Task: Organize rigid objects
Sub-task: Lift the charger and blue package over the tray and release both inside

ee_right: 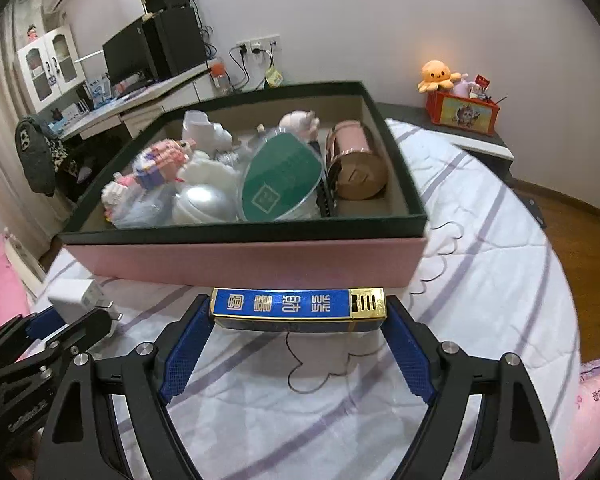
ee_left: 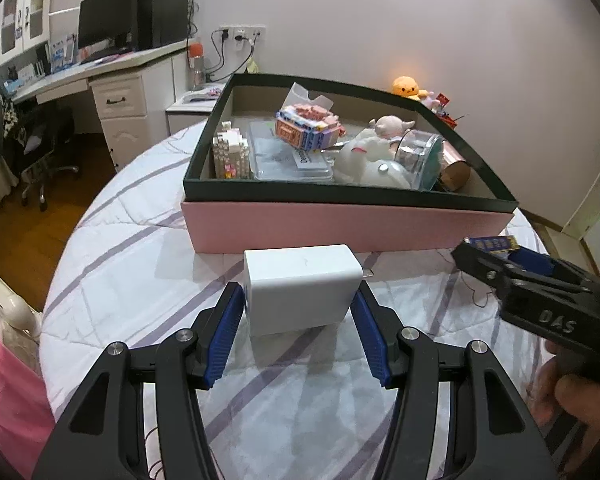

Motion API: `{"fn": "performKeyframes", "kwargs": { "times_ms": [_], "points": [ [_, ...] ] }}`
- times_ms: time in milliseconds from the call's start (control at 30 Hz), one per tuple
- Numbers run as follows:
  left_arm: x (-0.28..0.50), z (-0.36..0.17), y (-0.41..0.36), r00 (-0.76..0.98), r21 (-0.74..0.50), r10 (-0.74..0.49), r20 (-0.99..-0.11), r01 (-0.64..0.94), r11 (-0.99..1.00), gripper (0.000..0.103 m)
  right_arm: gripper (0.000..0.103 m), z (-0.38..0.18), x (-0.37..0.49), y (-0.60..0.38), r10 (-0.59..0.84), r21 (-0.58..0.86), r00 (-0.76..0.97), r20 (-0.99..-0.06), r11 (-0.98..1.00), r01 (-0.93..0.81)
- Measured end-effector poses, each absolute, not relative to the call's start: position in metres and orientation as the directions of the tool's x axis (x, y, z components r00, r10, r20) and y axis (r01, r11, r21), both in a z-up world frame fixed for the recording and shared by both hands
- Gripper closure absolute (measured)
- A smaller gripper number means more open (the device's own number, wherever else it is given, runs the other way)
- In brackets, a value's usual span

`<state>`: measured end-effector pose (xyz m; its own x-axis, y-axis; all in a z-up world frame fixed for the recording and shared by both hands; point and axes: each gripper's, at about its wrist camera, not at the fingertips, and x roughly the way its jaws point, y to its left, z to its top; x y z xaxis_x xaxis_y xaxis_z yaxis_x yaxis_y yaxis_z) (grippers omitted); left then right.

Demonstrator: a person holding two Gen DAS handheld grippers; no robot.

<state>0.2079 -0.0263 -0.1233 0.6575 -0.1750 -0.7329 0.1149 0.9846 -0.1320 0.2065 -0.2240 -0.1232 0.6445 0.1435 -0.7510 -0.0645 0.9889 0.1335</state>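
Observation:
My left gripper (ee_left: 298, 300) is shut on a white power adapter (ee_left: 300, 288), held just above the quilted bed in front of the pink box (ee_left: 340, 226). My right gripper (ee_right: 298, 312) is shut on a blue and gold flat box (ee_right: 296, 308), held by its two ends close to the pink box's front wall (ee_right: 244, 264). The right gripper also shows in the left wrist view (ee_left: 496, 258), at the right. The left gripper also shows in the right wrist view (ee_right: 72, 320), at the lower left. The pink box has a dark green rim (ee_left: 340, 194) and holds several toys and jars.
Inside the box lie block models (ee_left: 304, 126), a clear case (ee_left: 288, 158), a white figurine (ee_left: 372, 152), a green-lidded jar (ee_right: 280, 176) and a copper tin (ee_right: 356, 160). A thin wire (ee_right: 312, 364) lies on the bedspread. A desk with a monitor (ee_left: 104, 20) stands at the far left.

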Motion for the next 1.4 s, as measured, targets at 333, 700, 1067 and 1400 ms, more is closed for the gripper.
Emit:
{"fn": "performKeyframes", "kwargs": {
  "times_ms": [333,700,1067,1400],
  "points": [
    [0.201,-0.074,-0.025,0.744,-0.114,-0.181,-0.644,0.140,0.984,0.047,0.018,-0.064,0.196,-0.221,0.176,0.134,0.726,-0.665,0.984,-0.116],
    [0.249,-0.019,-0.027,0.821,-0.102,-0.191,-0.538,0.161,0.982,0.047,0.018,-0.019,0.250,-0.221,0.182,0.107,0.778,-0.601,0.983,-0.147],
    [0.346,-0.031,-0.045,0.778,-0.137,-0.225,-0.587,0.179,0.974,0.047,0.018,-0.046,0.325,-0.230,0.168,0.111,0.727,-0.665,0.986,-0.127],
    [0.392,-0.067,-0.062,0.721,-0.123,-0.211,-0.660,0.174,0.977,0.046,0.018,-0.077,0.366,-0.230,0.166,0.103,0.673,-0.721,0.986,-0.133]
  ]
}}
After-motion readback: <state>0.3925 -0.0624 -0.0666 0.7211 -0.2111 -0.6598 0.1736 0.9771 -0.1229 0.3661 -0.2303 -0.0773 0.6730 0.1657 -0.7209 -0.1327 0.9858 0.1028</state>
